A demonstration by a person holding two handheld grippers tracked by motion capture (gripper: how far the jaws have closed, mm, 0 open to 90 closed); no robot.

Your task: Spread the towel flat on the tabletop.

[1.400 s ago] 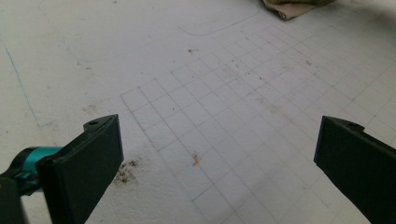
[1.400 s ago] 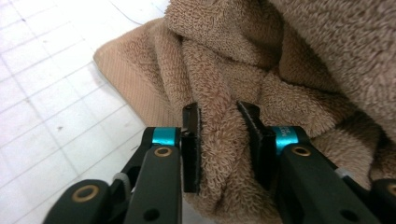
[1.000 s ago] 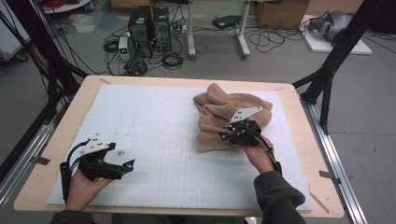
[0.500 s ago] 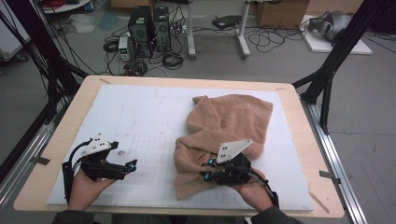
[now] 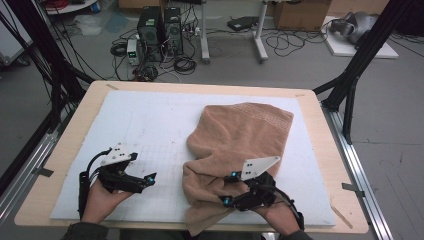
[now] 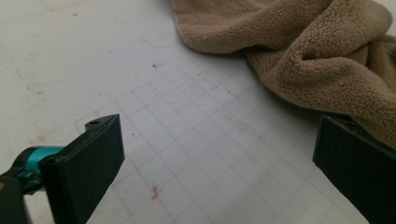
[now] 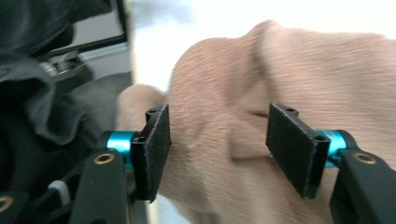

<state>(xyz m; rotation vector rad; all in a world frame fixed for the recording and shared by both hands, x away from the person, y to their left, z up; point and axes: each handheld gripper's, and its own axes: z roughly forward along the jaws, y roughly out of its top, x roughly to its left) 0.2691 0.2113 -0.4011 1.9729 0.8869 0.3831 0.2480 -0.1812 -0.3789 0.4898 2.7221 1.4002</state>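
On the white gridded mat point(image 5: 150, 125) that covers the wooden table point(image 5: 60, 165), a tan towel point(image 5: 240, 135) lies right of the middle, spread flat at its far end and bunched into folds at the near edge, where a flap hangs over the table's front. From above, the right gripper point(image 5: 227, 190) sits at that bunched near end, and the left gripper point(image 5: 150, 179) rests low over bare mat near the front left corner, well apart from the cloth's main spread. The right gripper view adds what the high view cannot settle: its jaws have just been opening, and the towel point(image 7: 224, 140) bulges between the two pads, but a gap shows on each side, so they no longer pinch it; a dark sleeve point(image 7: 42, 93) crowds the left of that picture. The left gripper view shows its jaws standing wide apart with nothing between them but grid lines and a small reddish mark point(image 6: 154, 192); the towel's point(image 6: 303, 56) rumpled edge lies just beyond its right jaw. On the floor beyond the table stand computer towers point(image 5: 160, 25) amid tangled cables, and black frame struts point(image 5: 350, 85) rise at both sides.
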